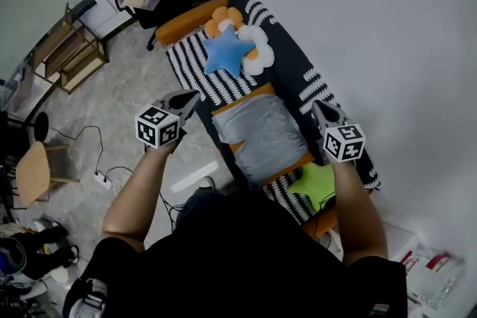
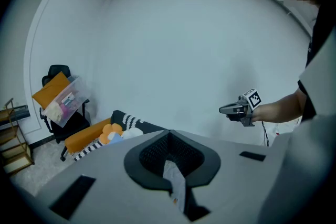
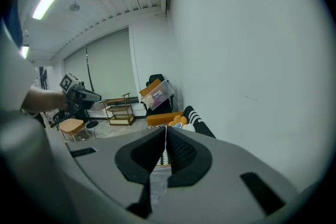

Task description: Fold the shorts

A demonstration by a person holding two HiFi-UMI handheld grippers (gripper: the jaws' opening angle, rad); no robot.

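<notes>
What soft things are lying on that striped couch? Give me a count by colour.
Orange cushion: 1
Blue star cushion: 1
White cushion: 1
Green star cushion: 1
Grey shorts: 1
Total: 5

Head view: above you, steeply down on the sofa (image 1: 294, 67). Gripper views: well off it, facing its far end; all three share it. Left shows your right gripper (image 2: 222, 109), right your left gripper (image 3: 97, 97).
</notes>
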